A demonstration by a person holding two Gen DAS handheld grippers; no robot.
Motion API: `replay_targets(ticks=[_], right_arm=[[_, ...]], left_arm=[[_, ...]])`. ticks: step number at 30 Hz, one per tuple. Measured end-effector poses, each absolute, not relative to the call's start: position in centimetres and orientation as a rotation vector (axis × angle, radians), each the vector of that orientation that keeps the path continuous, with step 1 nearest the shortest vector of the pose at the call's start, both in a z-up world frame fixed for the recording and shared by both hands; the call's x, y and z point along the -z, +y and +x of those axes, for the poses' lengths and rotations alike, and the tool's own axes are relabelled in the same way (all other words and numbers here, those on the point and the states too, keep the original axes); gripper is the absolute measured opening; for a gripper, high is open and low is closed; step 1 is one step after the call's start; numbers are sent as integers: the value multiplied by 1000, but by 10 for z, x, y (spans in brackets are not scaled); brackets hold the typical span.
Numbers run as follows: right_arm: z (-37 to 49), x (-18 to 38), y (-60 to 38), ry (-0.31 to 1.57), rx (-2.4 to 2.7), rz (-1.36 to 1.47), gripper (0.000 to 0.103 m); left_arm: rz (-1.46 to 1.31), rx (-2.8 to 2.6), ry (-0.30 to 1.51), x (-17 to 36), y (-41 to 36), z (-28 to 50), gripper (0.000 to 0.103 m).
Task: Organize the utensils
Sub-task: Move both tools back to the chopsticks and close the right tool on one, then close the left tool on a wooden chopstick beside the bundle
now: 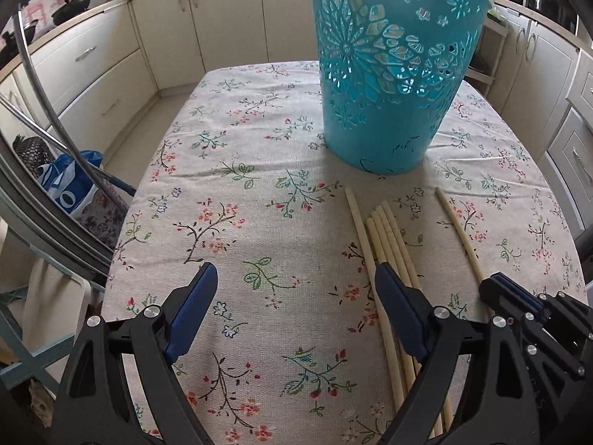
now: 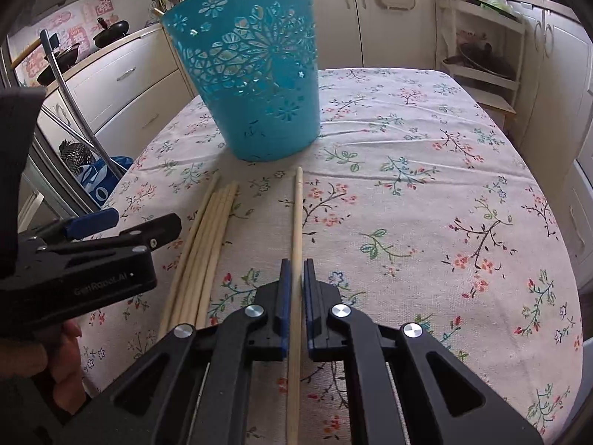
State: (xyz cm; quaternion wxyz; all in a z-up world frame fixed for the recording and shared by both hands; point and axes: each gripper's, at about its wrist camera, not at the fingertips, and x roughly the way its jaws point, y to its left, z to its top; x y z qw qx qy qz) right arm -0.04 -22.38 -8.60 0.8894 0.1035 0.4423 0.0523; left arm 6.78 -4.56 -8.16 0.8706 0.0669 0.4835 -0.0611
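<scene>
A teal cut-out bin (image 1: pixel 389 74) stands on the flowered tablecloth; it also shows in the right wrist view (image 2: pixel 259 70). A bundle of several pale wooden chopsticks (image 1: pixel 389 237) lies in front of it, also seen in the right wrist view (image 2: pixel 207 237). One single chopstick (image 2: pixel 296 230) lies apart to their right, seen too in the left wrist view (image 1: pixel 457 230). My right gripper (image 2: pixel 295 263) straddles this chopstick with its jaws nearly closed around it, low over the cloth. My left gripper (image 1: pixel 296 278) is open and empty, its right finger (image 1: pixel 398 304) over the bundle.
The table (image 2: pixel 426 204) is covered by a floral cloth. Cream kitchen cabinets (image 1: pixel 111 74) surround it. A metal chair frame and a blue bag (image 1: pixel 70 185) stand at the table's left. A white shelf rack (image 2: pixel 485 55) stands at the back right.
</scene>
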Motion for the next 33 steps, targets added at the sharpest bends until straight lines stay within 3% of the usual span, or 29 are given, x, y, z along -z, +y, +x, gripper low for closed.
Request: replay_targets(ticks=[33], right_arm=[[20, 86, -226, 923, -110, 194, 7]], left_arm=[[193, 163, 1013, 94, -70, 94, 82]])
